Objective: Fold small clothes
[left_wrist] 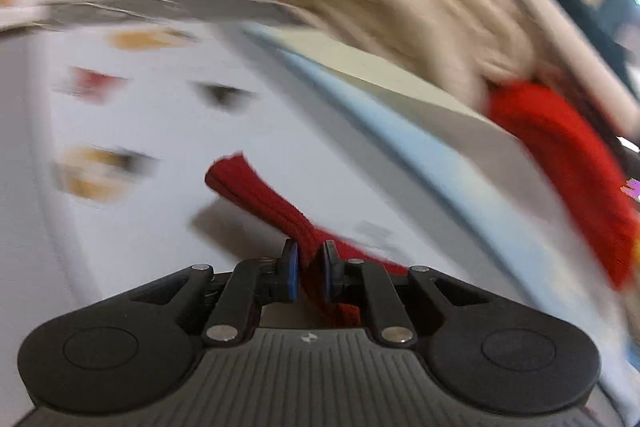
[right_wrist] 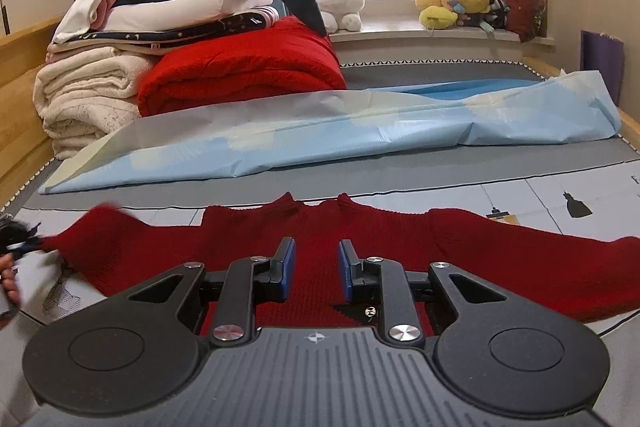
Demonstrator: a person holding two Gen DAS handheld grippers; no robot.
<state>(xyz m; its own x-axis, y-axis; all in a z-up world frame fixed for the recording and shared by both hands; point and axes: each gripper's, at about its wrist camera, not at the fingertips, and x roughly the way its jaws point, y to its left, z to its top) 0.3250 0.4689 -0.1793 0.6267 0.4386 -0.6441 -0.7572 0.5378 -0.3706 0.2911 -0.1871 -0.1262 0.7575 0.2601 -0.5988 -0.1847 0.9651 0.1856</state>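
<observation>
Left gripper [left_wrist: 310, 267] is pinching a sleeve of the red sweater [right_wrist: 320, 239] lying spread on the bed [right_wrist: 440, 167], while the right gripper [right_wrist: 316, 267] is hovering over its chest, jaws apart.

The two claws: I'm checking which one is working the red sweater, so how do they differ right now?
The left claw is shut on a sleeve of the red sweater; the right claw stands open with nothing between its pads. The left claw's view is blurred; the right claw's is sharp, above the sweater's chest. Both have blue pads and point at the same sweater.
</observation>
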